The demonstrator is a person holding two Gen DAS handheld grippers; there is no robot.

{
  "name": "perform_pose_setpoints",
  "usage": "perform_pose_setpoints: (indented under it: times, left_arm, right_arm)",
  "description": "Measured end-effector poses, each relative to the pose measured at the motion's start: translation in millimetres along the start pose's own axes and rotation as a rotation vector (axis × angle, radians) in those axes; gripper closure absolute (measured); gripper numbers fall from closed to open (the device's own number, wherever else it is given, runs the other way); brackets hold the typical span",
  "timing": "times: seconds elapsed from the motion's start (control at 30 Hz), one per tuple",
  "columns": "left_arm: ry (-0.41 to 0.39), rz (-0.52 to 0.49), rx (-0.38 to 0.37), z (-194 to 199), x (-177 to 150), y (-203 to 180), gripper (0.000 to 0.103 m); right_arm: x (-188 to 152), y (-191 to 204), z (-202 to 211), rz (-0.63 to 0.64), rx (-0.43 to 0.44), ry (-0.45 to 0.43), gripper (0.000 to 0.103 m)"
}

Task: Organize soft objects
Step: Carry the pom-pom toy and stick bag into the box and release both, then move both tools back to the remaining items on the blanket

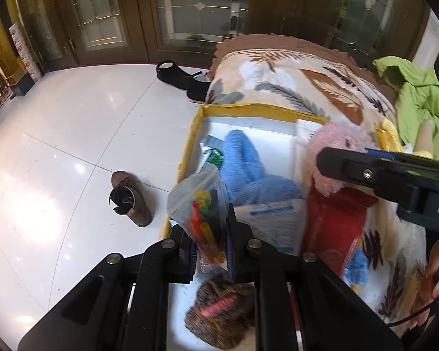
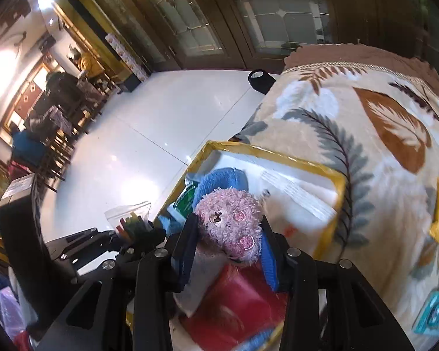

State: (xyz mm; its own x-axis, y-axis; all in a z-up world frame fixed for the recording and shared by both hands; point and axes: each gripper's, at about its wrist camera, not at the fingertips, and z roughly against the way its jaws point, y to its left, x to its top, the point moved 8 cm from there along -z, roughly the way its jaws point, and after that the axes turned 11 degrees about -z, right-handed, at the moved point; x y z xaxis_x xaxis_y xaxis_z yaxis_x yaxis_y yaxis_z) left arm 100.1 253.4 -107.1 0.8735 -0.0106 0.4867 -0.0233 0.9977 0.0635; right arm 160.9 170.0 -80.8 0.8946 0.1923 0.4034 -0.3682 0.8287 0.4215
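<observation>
Soft objects, catalogued against the yellow-rimmed box [image 1: 195, 130], largest first.

1. Leaf-print blanket [image 1: 295, 84]: spread over the bed; the box is carried on it, at the edge nearest the white floor [image 1: 58, 134].
2. Yellow-rimmed box: judged to be the collecting place, since most items are gathered inside it.
3. Blue knit cloth [image 1: 248, 169]: laid inside the box, toward its middle.
4. Red packet [image 1: 333, 222]: seen at the near right corner of the box, under the plush.
5. Pink plush bear [image 2: 229, 223]: held above the right side of the box, between the fingers of the right tongs [image 2: 229, 242], which are clamped on its head, probably for lowering it in.
6. Brown fuzzy item [image 1: 219, 313]: lying at the near end of the box, below the left tongs.
7. Bag of coloured straws [image 1: 200, 204]: gripped upright by the left tongs [image 1: 210, 245], closed on its lower part, over the near left edge of the box; probably being lifted out as not soft.
</observation>
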Motion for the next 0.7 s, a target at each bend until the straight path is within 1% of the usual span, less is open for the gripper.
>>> perform_pose_setpoints:
  times: [0.1, 0.2, 0.23, 0.27, 0.3, 0.33, 0.37, 0.4, 0.43, 0.47, 0.57, 0.63, 0.7]
  left_arm:
    - [0.008, 0.015, -0.001, -9, -2, 5, 0.09]
    - [-0.002, 0.016, 0.005, -11, -3, 6, 0.09]
    - [-0.007, 0.011, 0.011, -11, -4, 5, 0.09]
    - [-0.016, 0.005, 0.018, -10, -3, 4, 0.09]
    - [-0.026, -0.001, 0.025, -10, -4, 3, 0.088]
    - [-0.034, -0.006, 0.033, -9, -4, 2, 0.085]
    - [-0.04, -0.009, 0.041, -9, -4, 3, 0.071]
    - [-0.05, -0.011, 0.052, -8, -5, 3, 0.048]
    - [-0.06, -0.014, 0.06, -7, -5, 3, 0.038]
    - [-0.074, -0.018, 0.076, -5, -5, 3, 0.032]
    - [-0.096, -0.035, 0.104, -1, -5, 1, 0.032]
    - [-0.098, -0.042, 0.095, 1, -4, -1, 0.031]
    - [-0.102, -0.043, 0.087, 6, -4, -4, 0.031]
  right_arm:
    - [5, 4, -16, 0.032, -0.055, -0.001, 0.061]
    - [9, 0, -29, 0.04, -0.093, -0.009, 0.06]
    - [9, -1, -32, 0.041, -0.099, -0.009, 0.058]
    - [9, -3, -34, 0.041, -0.105, -0.003, 0.05]
    - [8, -5, -36, 0.037, -0.104, 0.003, 0.046]
    - [7, -6, -36, 0.031, -0.098, 0.006, 0.042]
    - [7, -7, -34, 0.021, -0.089, 0.005, 0.042]
    - [7, -8, -30, 0.013, -0.081, -0.001, 0.042]
    - [7, -7, -26, 0.008, -0.076, -0.007, 0.04]
    - [7, -8, -21, 0.004, -0.067, -0.016, 0.038]
    - [4, -8, -5, 0.006, -0.05, -0.039, 0.037]
    - [1, -11, 12, 0.001, -0.031, -0.063, 0.036]
    - [-2, -15, 26, -0.009, -0.012, -0.079, 0.034]
